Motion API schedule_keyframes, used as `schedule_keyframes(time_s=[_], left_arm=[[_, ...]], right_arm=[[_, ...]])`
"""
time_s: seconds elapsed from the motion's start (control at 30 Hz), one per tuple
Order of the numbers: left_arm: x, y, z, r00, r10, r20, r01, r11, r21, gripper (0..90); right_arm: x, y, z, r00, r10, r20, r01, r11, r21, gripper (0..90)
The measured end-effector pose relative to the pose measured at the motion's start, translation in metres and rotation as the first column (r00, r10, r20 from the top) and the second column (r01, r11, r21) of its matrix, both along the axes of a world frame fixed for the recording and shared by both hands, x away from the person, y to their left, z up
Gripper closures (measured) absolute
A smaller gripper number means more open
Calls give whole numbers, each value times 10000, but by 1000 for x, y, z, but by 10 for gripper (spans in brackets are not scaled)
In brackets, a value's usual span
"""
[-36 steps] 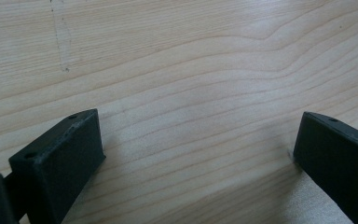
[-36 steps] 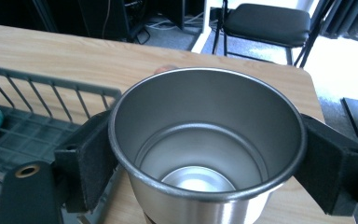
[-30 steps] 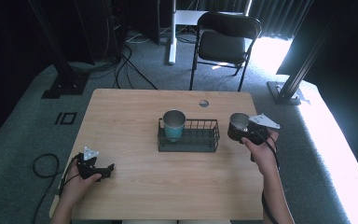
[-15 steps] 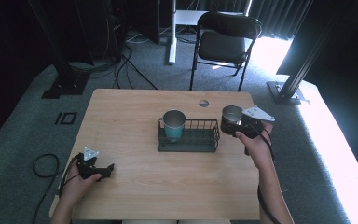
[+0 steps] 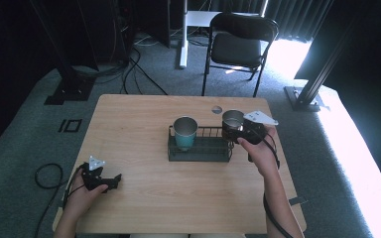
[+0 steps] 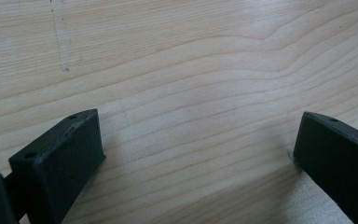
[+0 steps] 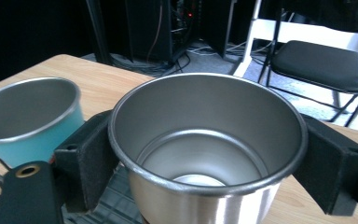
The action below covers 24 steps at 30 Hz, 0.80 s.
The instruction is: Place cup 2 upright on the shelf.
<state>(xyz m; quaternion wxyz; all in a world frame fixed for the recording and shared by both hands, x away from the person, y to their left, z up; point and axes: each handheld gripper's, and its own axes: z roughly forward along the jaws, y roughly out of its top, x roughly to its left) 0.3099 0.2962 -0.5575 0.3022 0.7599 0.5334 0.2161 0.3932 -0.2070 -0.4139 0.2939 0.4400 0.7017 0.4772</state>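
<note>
Left tool [image 5: 110, 181]: resting on the light wooden desk [image 5: 144, 124], well to the near left of the black wire rack [image 5: 199, 148]; jaws stand wide apart with bare wood grain between them. Idle.

Black wire rack: sits mid-desk. Its left end holds a teal-sided metal cup [image 5: 185, 133], upright, mouth open upward. The right end of the rack appears free.

Right tool [image 5: 238, 130]: clamped across the plain round stainless steel cup [image 5: 232, 119], one jaw pressed to each side of the wall just under the rim. The steel cup is carried upright above the rack's right end, clear of the teal-sided cup.

Assessment: the step in hand is judged to be setting the steel cup into the rack beside the teal one. Recommended: keep it level, centre it over the free space, lower straight down without touching the wire rim, release only once seated.
</note>
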Motion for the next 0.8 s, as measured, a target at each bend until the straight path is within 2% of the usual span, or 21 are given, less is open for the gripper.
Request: schedule_keyframes(time_s=[0.37,0.8], left_arm=[[0,0,0,10000,-1,-2,1,10000,3,20],[0,0,0,10000,4,1,-4,10000,-6,20]], right_arm=[[3,23,-7,9990,436,-107,-436,9990,35,146],[8,43,-32,9965,680,-486,-674,9976,141,146]])
